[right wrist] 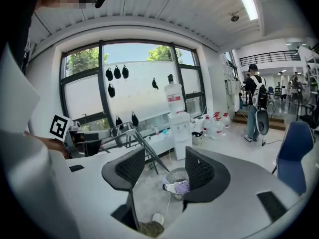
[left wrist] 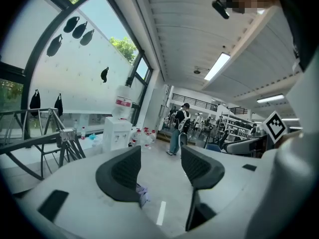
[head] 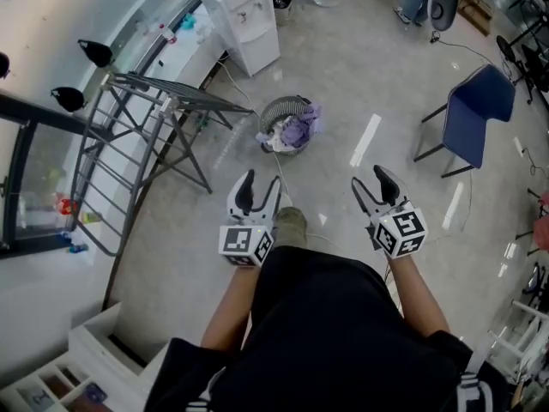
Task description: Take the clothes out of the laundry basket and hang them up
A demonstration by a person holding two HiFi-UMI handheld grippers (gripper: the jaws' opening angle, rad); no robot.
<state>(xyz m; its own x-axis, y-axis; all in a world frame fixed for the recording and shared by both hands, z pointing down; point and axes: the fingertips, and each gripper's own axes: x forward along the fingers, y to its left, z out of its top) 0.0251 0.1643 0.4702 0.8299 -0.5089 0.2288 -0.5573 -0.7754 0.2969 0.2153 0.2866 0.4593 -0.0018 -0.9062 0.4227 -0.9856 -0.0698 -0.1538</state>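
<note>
A round wire laundry basket (head: 286,124) stands on the grey floor ahead of me, holding lilac and white clothes (head: 298,129). The right gripper view also shows the basket (right wrist: 178,176) between its jaws, far off. A grey folding drying rack (head: 146,136) stands to the basket's left. My left gripper (head: 260,189) and right gripper (head: 371,183) are held side by side in front of my body, well short of the basket. Both are open with nothing between their fingers. The left gripper view shows only a bit of lilac cloth (left wrist: 142,193) past its left jaw.
A white water dispenser (head: 241,17) stands beyond the rack by the window wall. A blue chair (head: 474,115) is to the right. A white cable (head: 283,187) runs along the floor from the basket toward my feet. A person (right wrist: 253,100) stands far off in the room.
</note>
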